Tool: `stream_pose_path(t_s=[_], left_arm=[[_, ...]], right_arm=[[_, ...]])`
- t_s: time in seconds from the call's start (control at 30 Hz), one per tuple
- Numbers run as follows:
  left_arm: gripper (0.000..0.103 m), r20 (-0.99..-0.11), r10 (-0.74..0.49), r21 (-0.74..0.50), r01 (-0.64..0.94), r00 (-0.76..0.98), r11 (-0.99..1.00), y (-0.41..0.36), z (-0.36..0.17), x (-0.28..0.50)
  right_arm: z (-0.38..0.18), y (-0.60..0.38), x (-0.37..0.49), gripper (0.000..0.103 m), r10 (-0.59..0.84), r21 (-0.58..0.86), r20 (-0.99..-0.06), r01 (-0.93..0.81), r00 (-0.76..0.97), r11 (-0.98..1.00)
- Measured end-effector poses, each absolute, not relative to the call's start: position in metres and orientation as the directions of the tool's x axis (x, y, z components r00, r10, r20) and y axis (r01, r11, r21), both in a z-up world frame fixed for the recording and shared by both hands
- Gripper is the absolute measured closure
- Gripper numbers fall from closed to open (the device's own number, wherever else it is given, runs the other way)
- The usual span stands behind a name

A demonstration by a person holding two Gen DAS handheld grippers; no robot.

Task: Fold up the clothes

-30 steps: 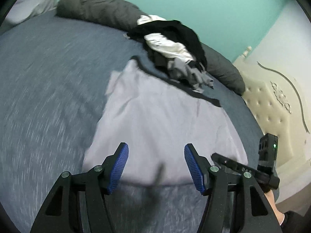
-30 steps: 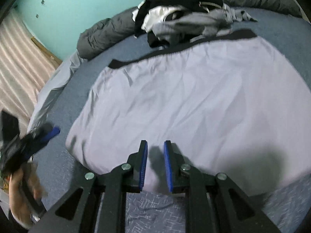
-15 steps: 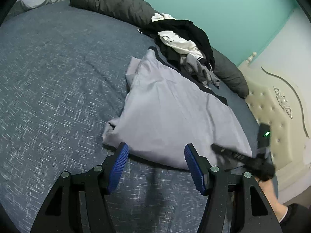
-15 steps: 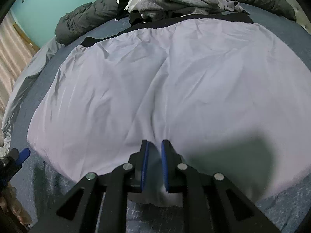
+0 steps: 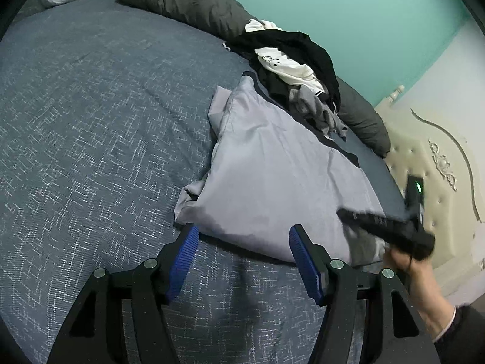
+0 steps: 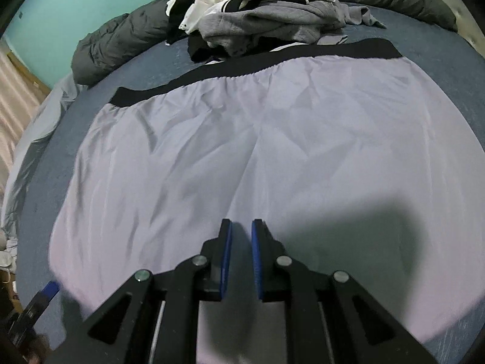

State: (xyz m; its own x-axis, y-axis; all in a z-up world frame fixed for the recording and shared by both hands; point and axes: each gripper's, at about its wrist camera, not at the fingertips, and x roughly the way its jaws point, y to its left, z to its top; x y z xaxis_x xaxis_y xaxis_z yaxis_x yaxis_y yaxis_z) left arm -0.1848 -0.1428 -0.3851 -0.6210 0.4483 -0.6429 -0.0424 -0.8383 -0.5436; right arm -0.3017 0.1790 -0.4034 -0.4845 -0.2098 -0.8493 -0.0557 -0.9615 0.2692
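Observation:
Pale lavender shorts with a black waistband lie spread flat on the blue-grey bed; they also show in the left wrist view. My right gripper is shut on the near hem of the shorts. My left gripper is open and empty, just short of the shorts' near left corner. The right gripper also shows in the left wrist view, at the right edge of the shorts.
A pile of black, white and grey clothes lies just beyond the waistband. A dark grey duvet runs along the teal wall. A cream padded headboard stands at right. Bare bedspread stretches left.
My left gripper has pulled back off the shorts toward the near left corner, still open. My right gripper has stayed shut on the hem and moved closer over the cloth.

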Motion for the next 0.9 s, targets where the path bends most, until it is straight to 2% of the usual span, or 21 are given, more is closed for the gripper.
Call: stream_pose_path(t_s=[0.3, 0.47, 0.53, 0.7, 0.9], left_arm=[[0.034, -0.648, 0.426, -0.524, -0.036, -0.631, -0.851, -0.145, -0.380, -0.178], [0.034, -0.640, 0.431, -0.523, -0.050, -0.636, -0.851, -0.146, -0.374, -0.173], [0.034, -0.644, 0.428, -0.522, -0.045, -0.634, -0.852, -0.149, -0.375, -0.173], [0.034, -0.638, 0.453, -0.576, -0.004, -0.623, -0.817, -0.159, -0.383, -0.176], [0.034, -0.608, 0.521, -0.674, 0.043, -0.599, -0.737, -0.162, -0.399, -0.178]], right_arm=[[-0.412, 0.185, -0.211, 0.092, -0.254, 0.314, -0.830, -0.040, -0.497, -0.949], [-0.419, 0.175, -0.197, 0.092, -0.214, 0.253, -0.857, -0.022, -0.468, -0.967], [-0.411, 0.178, -0.194, 0.092, -0.218, 0.273, -0.835, -0.036, -0.506, -0.961], [-0.400, 0.174, -0.200, 0.092, -0.211, 0.269, -0.807, -0.026, -0.551, -0.963], [-0.422, 0.185, -0.202, 0.092, -0.259, 0.339, -0.818, -0.067, -0.514, -0.938]])
